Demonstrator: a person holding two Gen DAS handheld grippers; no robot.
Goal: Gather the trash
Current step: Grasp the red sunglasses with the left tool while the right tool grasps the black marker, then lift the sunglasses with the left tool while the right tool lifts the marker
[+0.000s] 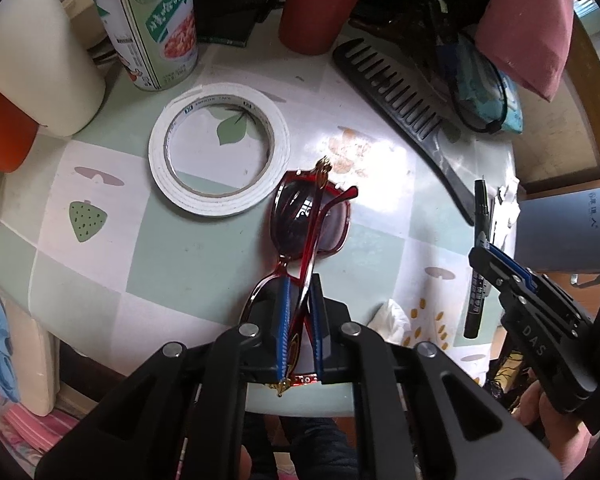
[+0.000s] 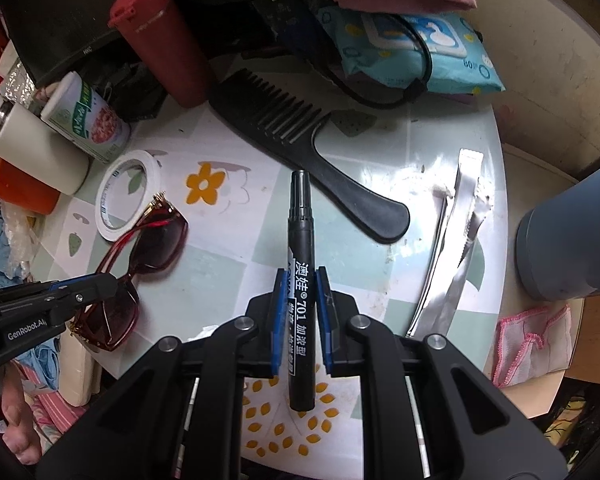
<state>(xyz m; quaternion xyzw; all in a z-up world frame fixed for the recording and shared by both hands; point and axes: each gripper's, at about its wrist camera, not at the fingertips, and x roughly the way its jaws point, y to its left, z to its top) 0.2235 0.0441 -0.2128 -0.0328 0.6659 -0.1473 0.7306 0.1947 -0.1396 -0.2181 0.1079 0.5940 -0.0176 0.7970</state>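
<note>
My left gripper (image 1: 302, 280) is shut on folded red sunglasses (image 1: 312, 212), which stick out ahead of it over the table's near edge; they also show in the right wrist view (image 2: 148, 248). My right gripper (image 2: 300, 276) is shut on a black marker pen (image 2: 301, 240), its tip pointing forward. The marker also shows in the left wrist view (image 1: 478, 264). A crumpled white tissue (image 1: 394, 316) lies by the table's front edge. A torn silver wrapper (image 2: 456, 236) lies on the table's right side.
On the round patterned table (image 2: 204, 280) lie a white tape roll (image 1: 220, 148), a black comb (image 2: 300, 136), a green can (image 1: 152, 28), a red bottle (image 2: 160, 40) and a blue wipes pack (image 2: 412, 48). A grey bin (image 2: 572, 240) and a pink cloth (image 2: 536, 344) are to the right.
</note>
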